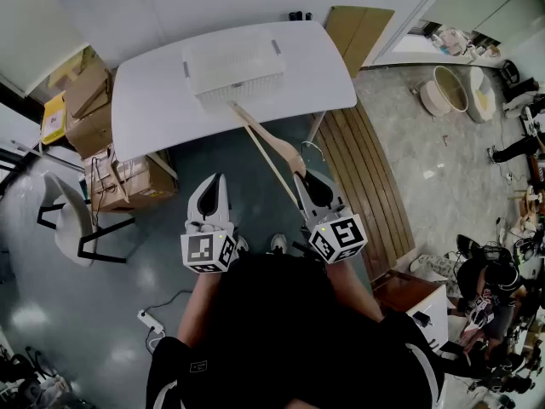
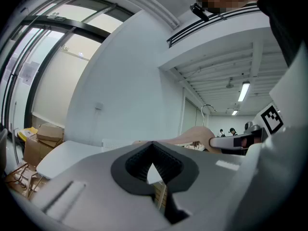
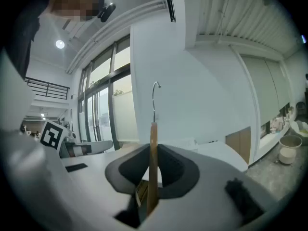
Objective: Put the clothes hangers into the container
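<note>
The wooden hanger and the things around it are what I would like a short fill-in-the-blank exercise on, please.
1. The right gripper clamps the wooden hanger, while the left gripper, jaws together, holds ____.
2. The container standing on the table is ____ in colour.
3. The hook on top of the wooden hanger is made of ____.
Missing words: nothing; white; metal.
</note>
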A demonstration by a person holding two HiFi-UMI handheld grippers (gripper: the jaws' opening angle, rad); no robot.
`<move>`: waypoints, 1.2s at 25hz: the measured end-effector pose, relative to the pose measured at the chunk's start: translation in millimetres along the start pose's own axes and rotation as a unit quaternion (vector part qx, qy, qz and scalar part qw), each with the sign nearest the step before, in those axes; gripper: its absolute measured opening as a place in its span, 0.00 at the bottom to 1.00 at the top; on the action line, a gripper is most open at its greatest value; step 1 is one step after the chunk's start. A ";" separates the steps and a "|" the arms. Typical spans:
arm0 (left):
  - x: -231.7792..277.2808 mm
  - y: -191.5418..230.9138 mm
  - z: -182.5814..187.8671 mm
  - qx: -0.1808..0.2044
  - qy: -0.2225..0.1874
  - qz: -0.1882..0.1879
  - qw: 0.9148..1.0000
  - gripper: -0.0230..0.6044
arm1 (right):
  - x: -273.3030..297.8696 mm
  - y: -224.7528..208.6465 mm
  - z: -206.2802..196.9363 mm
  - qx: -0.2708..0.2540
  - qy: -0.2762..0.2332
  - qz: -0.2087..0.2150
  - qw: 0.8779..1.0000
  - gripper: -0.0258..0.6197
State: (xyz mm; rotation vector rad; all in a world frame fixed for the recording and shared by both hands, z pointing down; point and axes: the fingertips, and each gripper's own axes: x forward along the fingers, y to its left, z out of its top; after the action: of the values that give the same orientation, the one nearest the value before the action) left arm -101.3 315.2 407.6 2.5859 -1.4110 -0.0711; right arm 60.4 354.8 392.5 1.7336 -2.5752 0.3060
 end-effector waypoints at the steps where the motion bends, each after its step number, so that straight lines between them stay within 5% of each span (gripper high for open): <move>1: -0.1 -0.1 -0.5 -0.001 0.001 0.000 1.000 0.04 | 0.3 -0.1 0.3 -0.001 0.000 0.000 1.000 0.13; 30: -10.7 38.9 12.2 -0.002 0.003 -0.019 1.000 0.04 | 24.7 30.2 -3.8 -0.009 0.007 -0.046 0.999 0.13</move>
State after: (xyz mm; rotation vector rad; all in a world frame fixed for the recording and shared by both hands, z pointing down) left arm -140.9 301.9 402.7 2.6082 -1.3594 -0.0710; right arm 22.8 343.8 394.8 1.8310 -2.4704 0.2904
